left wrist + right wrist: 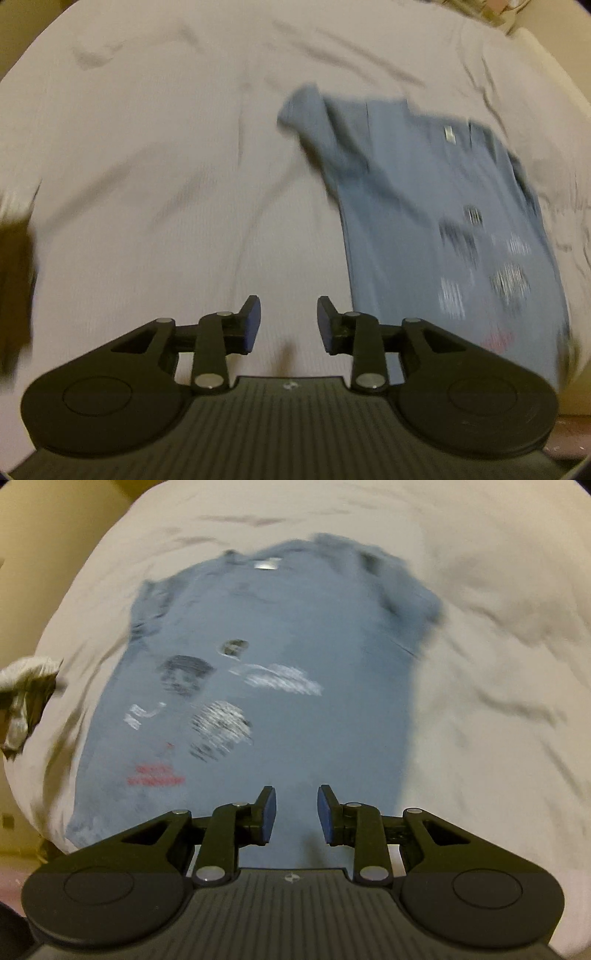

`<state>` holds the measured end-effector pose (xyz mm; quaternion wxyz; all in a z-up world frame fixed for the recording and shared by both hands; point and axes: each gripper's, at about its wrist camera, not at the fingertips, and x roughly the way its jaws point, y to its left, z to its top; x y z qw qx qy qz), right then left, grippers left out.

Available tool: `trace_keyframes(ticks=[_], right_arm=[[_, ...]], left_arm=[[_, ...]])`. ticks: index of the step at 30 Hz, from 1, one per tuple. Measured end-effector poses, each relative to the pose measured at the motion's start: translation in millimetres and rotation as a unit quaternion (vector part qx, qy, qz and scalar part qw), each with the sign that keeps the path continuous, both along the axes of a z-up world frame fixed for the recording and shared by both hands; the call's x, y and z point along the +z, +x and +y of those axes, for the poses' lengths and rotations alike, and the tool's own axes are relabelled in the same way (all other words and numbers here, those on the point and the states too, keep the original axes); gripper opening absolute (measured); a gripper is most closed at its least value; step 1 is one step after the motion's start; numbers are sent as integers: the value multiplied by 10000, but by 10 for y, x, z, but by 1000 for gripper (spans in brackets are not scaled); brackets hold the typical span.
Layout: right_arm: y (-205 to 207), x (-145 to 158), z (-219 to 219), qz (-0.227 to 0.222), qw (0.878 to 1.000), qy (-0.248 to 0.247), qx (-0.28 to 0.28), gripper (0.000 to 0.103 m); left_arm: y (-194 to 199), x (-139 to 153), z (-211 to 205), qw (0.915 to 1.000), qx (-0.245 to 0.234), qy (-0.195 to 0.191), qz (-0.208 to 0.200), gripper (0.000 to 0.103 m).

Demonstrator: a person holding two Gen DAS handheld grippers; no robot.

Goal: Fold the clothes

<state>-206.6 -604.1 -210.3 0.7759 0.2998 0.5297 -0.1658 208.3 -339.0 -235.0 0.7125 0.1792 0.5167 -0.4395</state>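
Your left gripper (289, 325) hangs with its jaws apart and nothing between them, over bare white sheet (155, 192) beside the shirt's left edge; your right gripper (297, 814) is likewise parted and empty, poised above the lower hem; the blue t-shirt (303, 635) lies spread flat on the bed, print side up, collar toward the far edge, hem at the near edge; both views are blurred; a crumpled grey cloth (26, 698) sits off the bed's left side.
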Motion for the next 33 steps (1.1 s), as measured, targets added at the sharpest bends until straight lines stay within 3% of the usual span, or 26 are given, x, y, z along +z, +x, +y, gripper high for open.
trace_keyframes(ticks=[5, 7, 12, 14, 15, 16, 19, 23, 28, 33], right_arm=[[1006, -72, 105, -215, 9978, -353, 512, 34], [1481, -107, 98, -324, 9941, -527, 894, 34], [2518, -173, 25, -578, 9720, -999, 2046, 37], [2867, -195, -32, -639, 9630, -1133, 2359, 40], [3024, -212, -78, -674, 9599, -1150, 2465, 41], [3181, -230, -123, -708, 9567, -1167, 2569, 42], [3597, -283, -217, -833, 9474, -1190, 2850, 42], [4084, -382, -232, -968, 9323, -1164, 3285, 45], [4597, -557, -53, -949, 9050, -1090, 4001, 49], [4878, -718, 165, -895, 8729, -1000, 4691, 49]], left_arm=[[761, -332, -805, 9986, -129, -498, 98, 33], [1020, -486, -1092, 9975, -50, -657, 248, 40], [1273, -840, -1493, 9933, 127, -822, 802, 44], [1258, -939, -1567, 9934, 18, -780, 842, 39], [1230, -952, -1568, 9938, -54, -775, 800, 24], [1195, -953, -1557, 9941, -130, -778, 741, 0], [1045, -783, -1376, 9952, -176, -932, 249, 1], [831, -491, -909, 9944, 368, -917, -382, 1], [654, -608, -599, 9930, 898, -689, -324, 1], [582, -657, -570, 9891, 1053, -924, -463, 1]])
